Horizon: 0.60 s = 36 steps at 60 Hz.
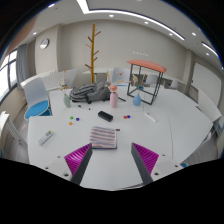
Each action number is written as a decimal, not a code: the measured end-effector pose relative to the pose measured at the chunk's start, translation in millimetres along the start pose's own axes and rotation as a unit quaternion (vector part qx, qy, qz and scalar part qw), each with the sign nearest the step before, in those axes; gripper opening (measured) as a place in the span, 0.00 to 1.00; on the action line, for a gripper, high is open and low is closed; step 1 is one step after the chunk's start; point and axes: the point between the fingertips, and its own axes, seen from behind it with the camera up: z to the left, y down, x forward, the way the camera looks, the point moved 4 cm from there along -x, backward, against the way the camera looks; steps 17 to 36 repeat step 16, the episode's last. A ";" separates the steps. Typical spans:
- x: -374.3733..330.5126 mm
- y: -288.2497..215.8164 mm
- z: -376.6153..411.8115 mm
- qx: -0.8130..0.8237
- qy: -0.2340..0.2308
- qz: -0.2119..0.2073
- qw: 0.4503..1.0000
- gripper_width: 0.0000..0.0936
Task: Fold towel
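A folded striped towel lies flat on the white table, just ahead of my fingers and a little left of their middle. My gripper hangs above the table's near part with its fingers wide apart and nothing between them. The magenta pads show on both inner faces.
Beyond the towel lie a small black object, a pink bottle, a clear bottle and several small coloured bits. A grey bundle sits at the table's far side. An orange-topped stool, a wooden coat stand and a blue chair stand around.
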 end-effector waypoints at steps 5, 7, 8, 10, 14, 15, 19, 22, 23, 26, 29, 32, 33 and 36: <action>-3.2 1.5 5.5 0.001 -0.001 0.001 1.000 0.91; -4.6 2.4 7.1 0.000 -0.002 0.000 1.000 0.91; -4.9 2.7 7.9 0.000 -0.003 0.000 1.000 0.91; -6.1 2.5 9.5 0.001 -0.003 -0.001 1.000 0.91; -7.8 1.2 10.8 0.000 0.000 -0.005 1.000 0.91; -7.8 0.8 11.0 0.000 -0.001 -0.004 1.000 0.91; -7.8 0.8 10.2 0.001 -0.001 -0.004 1.000 0.91; -7.8 0.8 10.2 0.001 -0.001 -0.004 1.000 0.91; -7.8 0.8 10.2 0.001 -0.001 -0.004 1.000 0.91; -7.8 0.8 10.2 0.001 -0.001 -0.004 1.000 0.91; -7.8 0.8 10.2 0.001 -0.001 -0.004 1.000 0.91; -7.8 0.8 10.2 0.001 -0.001 -0.004 1.000 0.91; -7.8 0.8 10.2 0.001 -0.001 -0.004 1.000 0.91; -7.8 0.8 10.2 0.001 -0.001 -0.004 1.000 0.91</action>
